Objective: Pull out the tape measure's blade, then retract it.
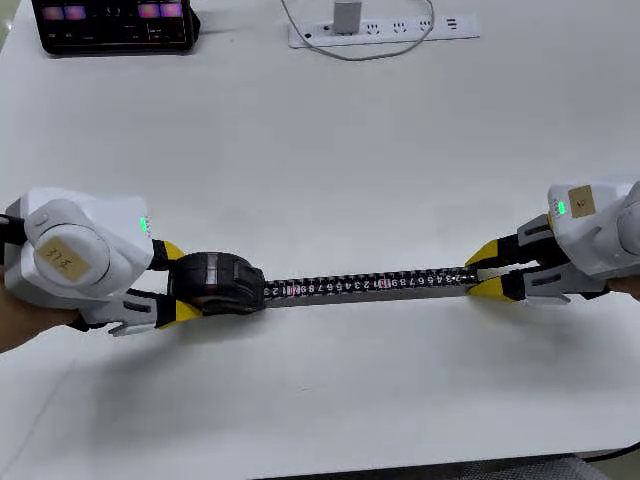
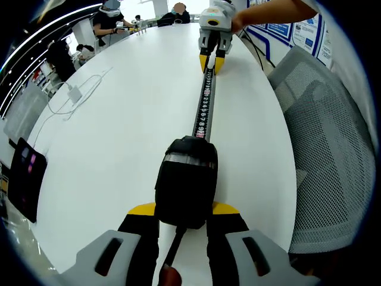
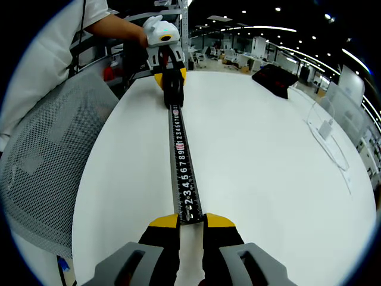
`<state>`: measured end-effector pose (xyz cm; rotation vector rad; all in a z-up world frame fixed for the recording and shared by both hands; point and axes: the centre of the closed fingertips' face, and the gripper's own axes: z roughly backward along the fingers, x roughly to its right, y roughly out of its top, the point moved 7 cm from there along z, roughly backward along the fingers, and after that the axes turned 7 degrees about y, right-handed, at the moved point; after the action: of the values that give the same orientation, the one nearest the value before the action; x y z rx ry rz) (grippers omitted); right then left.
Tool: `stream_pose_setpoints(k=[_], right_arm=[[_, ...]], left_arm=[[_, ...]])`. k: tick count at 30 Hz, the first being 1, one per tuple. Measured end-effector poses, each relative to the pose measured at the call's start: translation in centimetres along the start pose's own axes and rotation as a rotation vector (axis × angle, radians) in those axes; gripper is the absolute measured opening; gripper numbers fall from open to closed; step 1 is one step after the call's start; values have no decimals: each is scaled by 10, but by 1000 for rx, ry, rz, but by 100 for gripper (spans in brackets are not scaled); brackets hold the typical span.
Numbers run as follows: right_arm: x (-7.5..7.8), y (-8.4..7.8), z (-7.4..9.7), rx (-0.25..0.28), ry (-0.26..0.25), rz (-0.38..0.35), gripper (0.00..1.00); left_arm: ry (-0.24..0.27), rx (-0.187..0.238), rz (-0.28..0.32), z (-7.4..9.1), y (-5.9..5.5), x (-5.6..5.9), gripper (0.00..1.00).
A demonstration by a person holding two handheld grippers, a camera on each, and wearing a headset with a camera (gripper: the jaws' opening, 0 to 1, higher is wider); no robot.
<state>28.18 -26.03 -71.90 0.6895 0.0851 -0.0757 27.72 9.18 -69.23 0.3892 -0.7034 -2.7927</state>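
Tape measure (image 1: 215, 283) blade (image 1: 370, 284) spans white table (image 1: 330, 170) in open-plan office (image 3: 250, 47).

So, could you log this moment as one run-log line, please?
left gripper: shut on tape measure case | right gripper: shut on blade | blade: extended, straight between grippers

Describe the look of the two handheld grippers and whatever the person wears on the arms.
The left gripper and the right gripper share rounded white plastic bodies, grey slotted mounts and black jaws tipped with yellow wedges. Each has a small green light and a tan sticker with an unreadable handwritten mark. The person wears a short white sleeve.
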Motion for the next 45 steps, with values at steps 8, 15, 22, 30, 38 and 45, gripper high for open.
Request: stream_pose_setpoints(k=[8,15,22,30,38,45], right_arm=[[2,1,0,-5,0,2,11],[2,2,-1,-22,0,6,12],[2,2,-2,-24,3,0,12],[1,1,-3,-21,4,-4,12],[0,1,-3,-26,6,2,12],[0,1,-1,-41,8,-8,20]], left_arm=[[20,-3,9,0,1,1,26],[11,-8,20,0,2,0,26],[1,-27,20,-1,3,-1,26],[0,-27,19,-1,2,-1,26],[1,-23,20,-1,2,0,27],[1,-13,32,-2,4,2,32]])
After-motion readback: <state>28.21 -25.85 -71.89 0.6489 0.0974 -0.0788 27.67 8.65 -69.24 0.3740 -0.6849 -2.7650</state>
